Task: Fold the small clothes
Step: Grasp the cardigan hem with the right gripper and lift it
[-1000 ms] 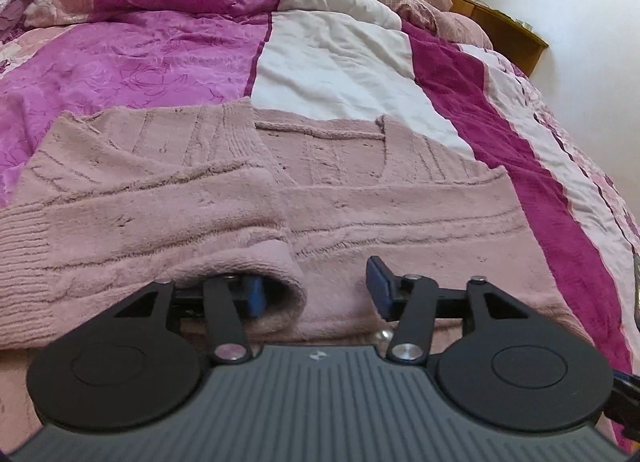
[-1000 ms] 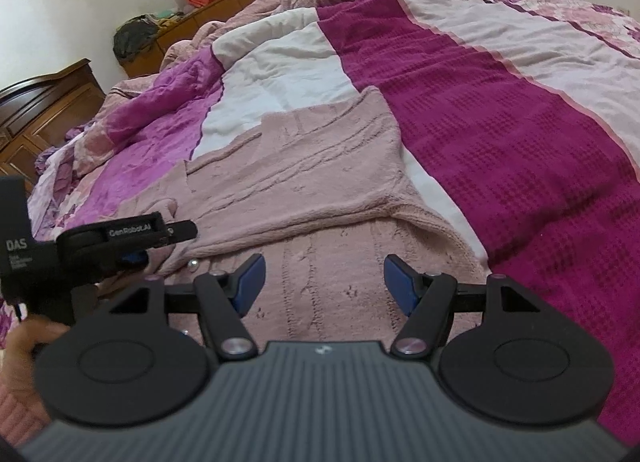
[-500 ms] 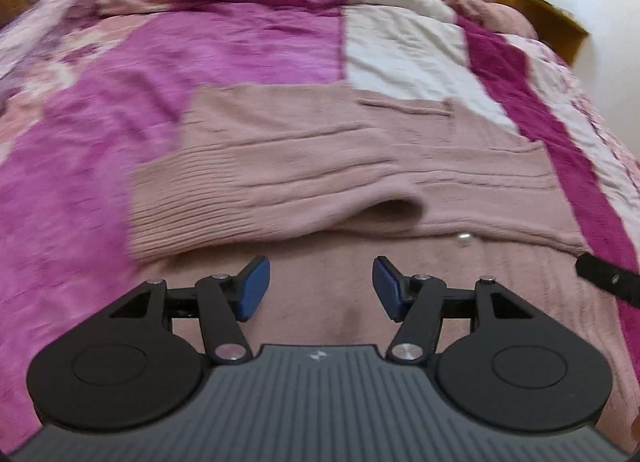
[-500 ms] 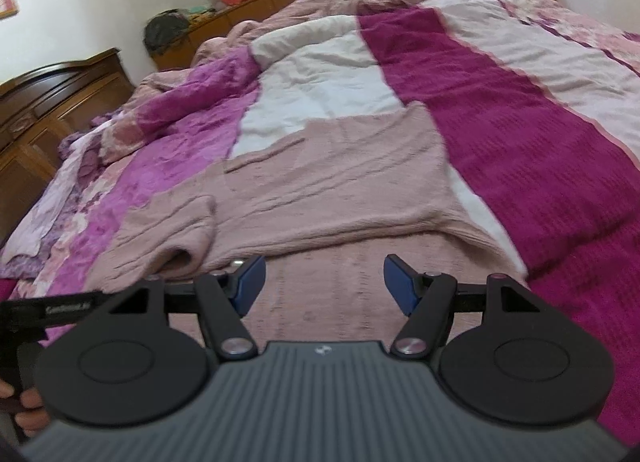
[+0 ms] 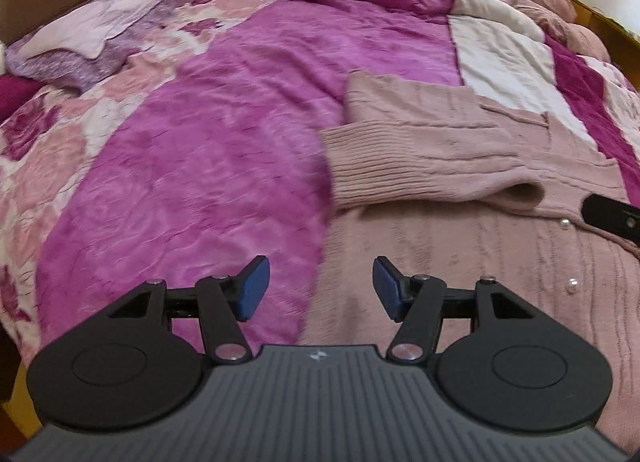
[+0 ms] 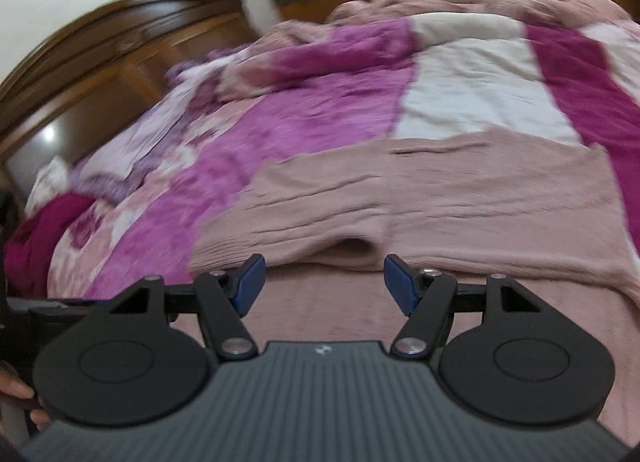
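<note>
Left gripper (image 5: 320, 288) and right gripper (image 6: 324, 284): jaws stood apart, held nothing. Cardigan (image 5: 460, 165) lay on bed (image 5: 192, 165) at 1 o'clock, sleeve folded across. Best next: pinch hem corners evenly, lift together.

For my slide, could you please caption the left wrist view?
Open left gripper hovers over a pink knitted cardigan on a magenta quilt.

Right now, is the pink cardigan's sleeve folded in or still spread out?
Folded in. The sleeve lies across the pink cardigan, its ribbed cuff at the garment's edge over the magenta quilt.
</note>
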### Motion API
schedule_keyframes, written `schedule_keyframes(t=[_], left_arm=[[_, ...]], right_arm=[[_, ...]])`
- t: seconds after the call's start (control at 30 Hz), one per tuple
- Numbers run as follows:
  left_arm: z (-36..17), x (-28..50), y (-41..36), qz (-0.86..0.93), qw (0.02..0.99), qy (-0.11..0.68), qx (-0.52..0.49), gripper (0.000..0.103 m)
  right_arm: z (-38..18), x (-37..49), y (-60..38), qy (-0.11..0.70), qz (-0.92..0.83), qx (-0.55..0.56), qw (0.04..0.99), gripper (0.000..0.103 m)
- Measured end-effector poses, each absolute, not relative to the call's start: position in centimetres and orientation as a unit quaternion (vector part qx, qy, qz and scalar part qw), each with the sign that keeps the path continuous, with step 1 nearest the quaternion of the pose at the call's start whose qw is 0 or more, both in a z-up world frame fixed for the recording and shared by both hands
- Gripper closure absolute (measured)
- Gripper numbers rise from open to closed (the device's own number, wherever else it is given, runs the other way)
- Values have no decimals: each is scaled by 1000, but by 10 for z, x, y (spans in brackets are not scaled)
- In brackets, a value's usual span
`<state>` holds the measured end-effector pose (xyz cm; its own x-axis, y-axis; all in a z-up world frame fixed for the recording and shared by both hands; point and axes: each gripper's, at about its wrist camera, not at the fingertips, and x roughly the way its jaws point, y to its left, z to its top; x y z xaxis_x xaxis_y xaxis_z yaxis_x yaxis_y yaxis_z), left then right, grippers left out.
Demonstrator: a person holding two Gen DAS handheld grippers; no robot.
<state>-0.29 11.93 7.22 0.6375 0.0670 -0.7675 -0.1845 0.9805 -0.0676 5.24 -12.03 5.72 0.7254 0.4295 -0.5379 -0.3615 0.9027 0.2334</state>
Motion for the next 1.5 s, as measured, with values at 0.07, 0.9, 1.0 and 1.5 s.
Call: schedule_keyframes(t=[0.07, 0.9, 1.0, 1.5], left_arm=[[71, -8, 127, 81, 900, 422, -69, 38], [56, -27, 186, 140, 888, 417, -132, 38], [55, -26, 185, 141, 887, 418, -135, 38], [62, -25, 163, 127, 895, 414, -108, 38]], right_arm=[[57, 58, -99, 304, 234, 35, 923, 35], [-4, 105, 39, 357, 314, -105, 874, 34], [-3, 108, 41, 355, 306, -105, 877, 41], [29, 116, 0, 362, 318, -1, 876, 83]])
